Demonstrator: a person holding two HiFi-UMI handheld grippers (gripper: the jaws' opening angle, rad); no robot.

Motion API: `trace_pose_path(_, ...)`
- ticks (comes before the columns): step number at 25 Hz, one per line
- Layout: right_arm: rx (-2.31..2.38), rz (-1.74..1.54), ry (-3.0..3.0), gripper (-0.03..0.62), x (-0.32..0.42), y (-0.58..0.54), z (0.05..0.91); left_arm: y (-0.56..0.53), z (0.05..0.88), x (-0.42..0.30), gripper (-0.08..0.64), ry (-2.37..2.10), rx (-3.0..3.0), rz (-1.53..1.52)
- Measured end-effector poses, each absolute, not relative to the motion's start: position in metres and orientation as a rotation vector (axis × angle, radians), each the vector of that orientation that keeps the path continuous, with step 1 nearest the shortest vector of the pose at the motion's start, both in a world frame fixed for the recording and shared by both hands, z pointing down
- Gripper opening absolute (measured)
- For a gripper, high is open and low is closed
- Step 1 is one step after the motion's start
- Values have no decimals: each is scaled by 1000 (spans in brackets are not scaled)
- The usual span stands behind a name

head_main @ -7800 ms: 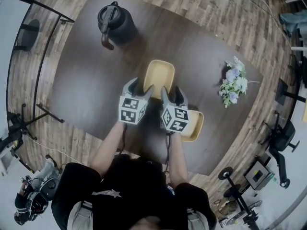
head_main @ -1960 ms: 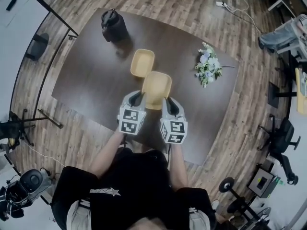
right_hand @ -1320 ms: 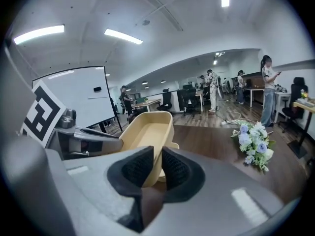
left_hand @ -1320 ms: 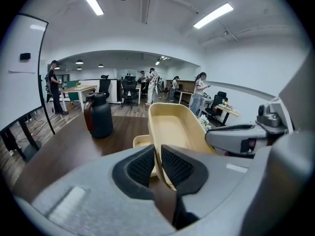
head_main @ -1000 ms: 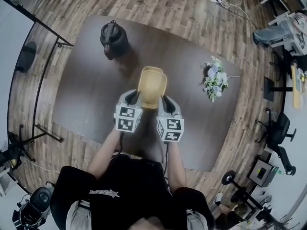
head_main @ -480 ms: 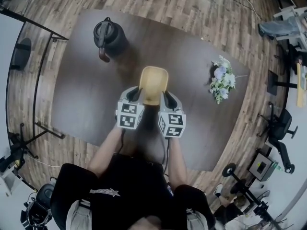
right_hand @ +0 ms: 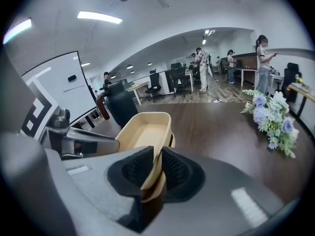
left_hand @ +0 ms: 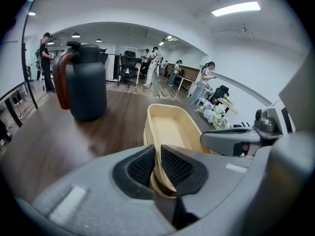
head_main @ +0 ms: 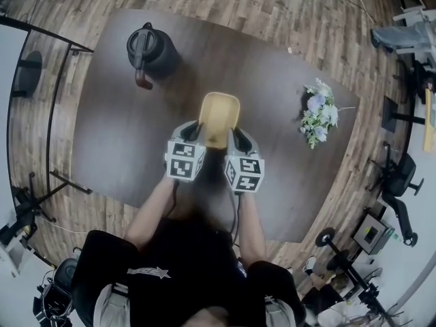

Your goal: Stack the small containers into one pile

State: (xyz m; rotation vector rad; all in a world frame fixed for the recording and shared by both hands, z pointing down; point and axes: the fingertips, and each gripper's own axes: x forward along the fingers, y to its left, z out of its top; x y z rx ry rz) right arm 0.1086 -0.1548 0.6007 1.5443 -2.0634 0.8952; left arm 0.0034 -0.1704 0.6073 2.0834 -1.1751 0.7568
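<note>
Item: upper container (head_main: 219,116), tan, oblong, sitting approx. centre of table (head_main: 116,135). Its long axis is running 6-to-12 o'clock in the head view, straight away from the person. A second rim, the lower container (left_hand: 164,191), is showing just beneath it in both gripper views, so the two are looking nested. Whether it's fully seated, can't tell. Left gripper (head_main: 195,131) is sitting at the near end, approx. 7 o'clock of the container. Its jaws are standing narrow and pinching the upper container's thin wall (left_hand: 170,127) between the pads. Right gripper (head_main: 236,136) is mirroring it at approx. 5 o'clock, jaws likewise narrow and clamping the same near rim (right_hand: 145,129). Both hands are equally near, and the container is reaching out toward 12 from the jaws. Judgement: the stacking step is looking all but done. Next move is prob. letting go on both sides together and backing toward 6, since an uneven release could be tipping the stack. Also present: dark jug (head_main: 148,45) at 11 o'clock, flowers (head_main: 318,114) at 3 o'clock, both well apart from the stack.
</note>
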Motion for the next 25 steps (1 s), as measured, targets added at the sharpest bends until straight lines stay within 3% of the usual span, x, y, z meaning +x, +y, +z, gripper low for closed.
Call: trace_pose_path(25,1537,1041,-2001,57,103,-151,619,-171,623,2,32,-1099,2025,806)
